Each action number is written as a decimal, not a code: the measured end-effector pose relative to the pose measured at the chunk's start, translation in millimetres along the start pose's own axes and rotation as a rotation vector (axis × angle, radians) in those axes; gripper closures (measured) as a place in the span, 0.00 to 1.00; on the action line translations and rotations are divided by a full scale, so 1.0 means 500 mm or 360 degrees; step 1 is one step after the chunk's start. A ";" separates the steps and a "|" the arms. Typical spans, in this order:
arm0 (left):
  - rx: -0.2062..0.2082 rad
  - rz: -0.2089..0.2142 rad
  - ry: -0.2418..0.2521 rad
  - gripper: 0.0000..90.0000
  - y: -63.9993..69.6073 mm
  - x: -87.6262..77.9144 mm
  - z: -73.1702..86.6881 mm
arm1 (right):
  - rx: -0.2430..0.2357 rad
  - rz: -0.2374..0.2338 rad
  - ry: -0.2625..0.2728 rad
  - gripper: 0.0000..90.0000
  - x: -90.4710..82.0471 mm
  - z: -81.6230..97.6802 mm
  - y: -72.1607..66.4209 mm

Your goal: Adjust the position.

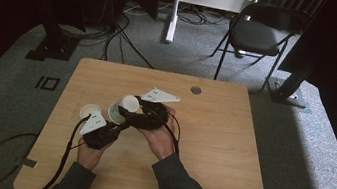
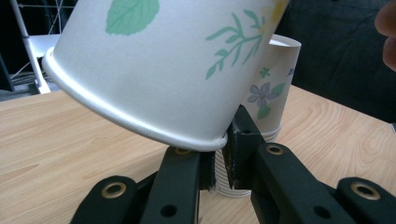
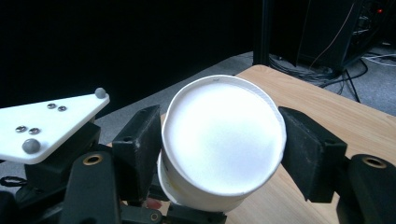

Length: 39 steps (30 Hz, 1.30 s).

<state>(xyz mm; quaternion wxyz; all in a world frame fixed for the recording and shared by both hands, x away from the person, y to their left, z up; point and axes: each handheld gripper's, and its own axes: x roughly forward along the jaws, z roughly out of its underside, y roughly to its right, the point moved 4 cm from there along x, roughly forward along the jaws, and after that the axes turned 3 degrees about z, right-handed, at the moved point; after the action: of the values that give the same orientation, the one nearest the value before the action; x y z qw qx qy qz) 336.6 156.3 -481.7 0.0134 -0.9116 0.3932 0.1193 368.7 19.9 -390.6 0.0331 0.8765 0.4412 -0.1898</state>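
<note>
Both forearms come in from the near edge, hands close together over the table's middle. Left gripper [image 1: 110, 127] angled up toward the right one, jaws pinched shut on a cup rim. Right gripper [image 1: 129, 110] points left, jaws spread wide around a cup's base.

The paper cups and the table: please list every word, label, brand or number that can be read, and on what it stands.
None can be read.
The tilted paper cup bears printed leaves and sprigs, no words.
The stack of cups behind it bears flowers, no words.
The cup's white bottom is blank.
The table bears no label.
</note>
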 end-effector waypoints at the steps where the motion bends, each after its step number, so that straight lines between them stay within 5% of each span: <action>1: 0.0002 -0.0003 0.0000 0.94 0.000 0.000 0.000 | -0.0002 0.0006 0.0001 0.37 0.000 0.000 0.000; 11: -0.0010 -0.0033 -0.0008 0.95 -0.006 -0.003 0.000 | -0.0075 0.0066 0.0031 0.34 -0.009 -0.008 -0.002; 21: 0.0012 -0.0038 -0.0031 0.95 -0.001 0.000 0.000 | -0.0170 0.0051 0.0042 0.36 -0.006 -0.020 -0.023; 39: -0.0001 -0.0025 0.0065 0.92 -0.002 -0.017 -0.016 | -0.0082 0.0113 -0.0092 0.40 0.013 0.007 0.001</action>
<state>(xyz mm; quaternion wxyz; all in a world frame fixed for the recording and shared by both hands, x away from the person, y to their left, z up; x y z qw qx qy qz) 333.3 162.2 -472.0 0.0060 -0.9169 0.3861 0.1008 371.6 23.9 -396.5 0.0751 0.8846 0.4134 -0.2023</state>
